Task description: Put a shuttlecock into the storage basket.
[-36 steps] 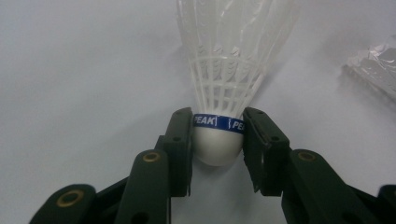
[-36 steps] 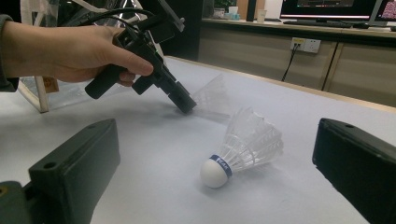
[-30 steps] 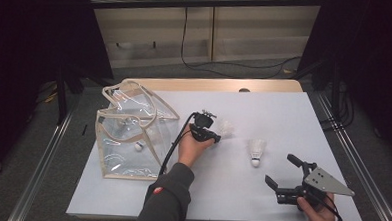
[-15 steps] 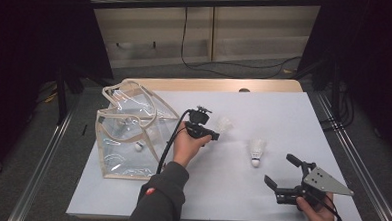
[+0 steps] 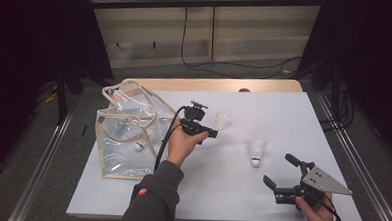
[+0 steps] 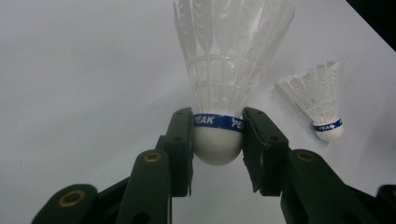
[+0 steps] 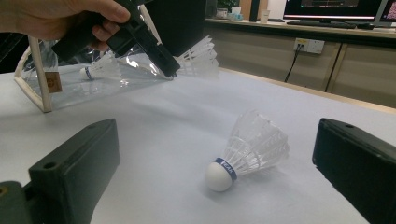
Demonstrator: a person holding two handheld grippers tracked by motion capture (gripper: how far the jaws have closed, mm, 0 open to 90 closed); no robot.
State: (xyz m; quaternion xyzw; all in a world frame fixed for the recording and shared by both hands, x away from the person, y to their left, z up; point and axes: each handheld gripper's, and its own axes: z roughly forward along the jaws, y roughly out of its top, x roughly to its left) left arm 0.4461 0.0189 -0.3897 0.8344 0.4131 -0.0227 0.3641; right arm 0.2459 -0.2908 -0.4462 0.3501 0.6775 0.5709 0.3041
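My left gripper [image 5: 210, 131] is shut on the white cork of a feathered shuttlecock [image 5: 222, 121] and holds it above the white table. The left gripper view shows the pads [image 6: 181, 140] pressing the cork of that shuttlecock [image 6: 219, 84] at its blue band, feathers pointing away. A second shuttlecock [image 5: 256, 150] lies on the table to its right and nearer the person. My right gripper [image 5: 278, 168] stands open just short of the second shuttlecock [image 7: 247, 149], which lies on its side in line with the wide jaws.
A clear plastic bag [image 5: 128, 132] with beige trim stands at the table's left, with a shuttlecock [image 5: 139, 146] inside. The white sheet [image 5: 294, 115] covers most of the table, and a wooden strip shows at the far edge. Metal rails flank both sides.
My left hand has risen a little with the shuttlecock in its grip. The right gripper and the lying shuttlecock have stayed put.
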